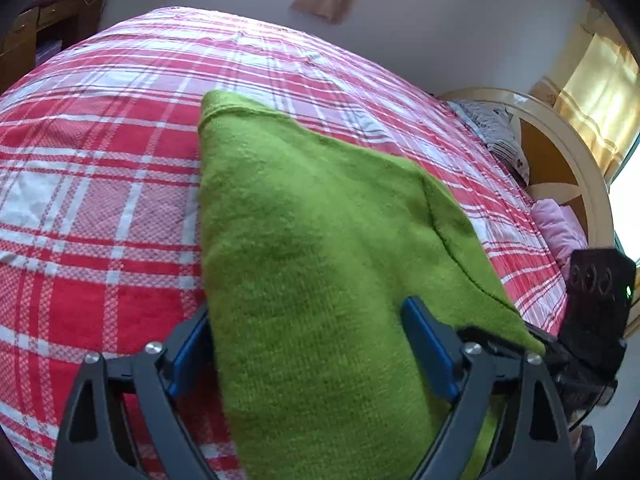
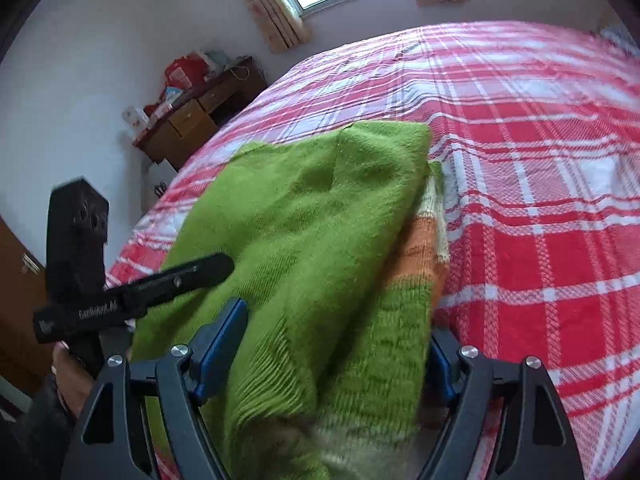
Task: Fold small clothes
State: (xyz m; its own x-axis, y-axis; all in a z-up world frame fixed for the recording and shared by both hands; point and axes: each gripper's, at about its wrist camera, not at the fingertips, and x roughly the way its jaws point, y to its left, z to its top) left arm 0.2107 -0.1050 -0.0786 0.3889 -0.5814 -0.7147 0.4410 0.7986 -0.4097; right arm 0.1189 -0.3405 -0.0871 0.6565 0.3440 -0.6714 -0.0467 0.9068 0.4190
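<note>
A small green knitted sweater (image 1: 312,240) lies on the red and white checked bed (image 1: 100,184), partly folded. Its near edge drapes over and between my left gripper (image 1: 308,340), whose blue-padded fingers stand wide apart. In the right wrist view the sweater (image 2: 304,232) shows orange and cream stripes at its right edge. Its ribbed hem lies between the spread fingers of my right gripper (image 2: 336,344). The left gripper's body (image 2: 132,292) shows at the left, over the sweater's edge.
The checked bed (image 2: 540,200) stretches far beyond the sweater. A wooden headboard (image 1: 560,152) with pillows and pink cloth (image 1: 560,228) is at the right. A cluttered wooden desk (image 2: 192,116) stands by the wall under a curtained window.
</note>
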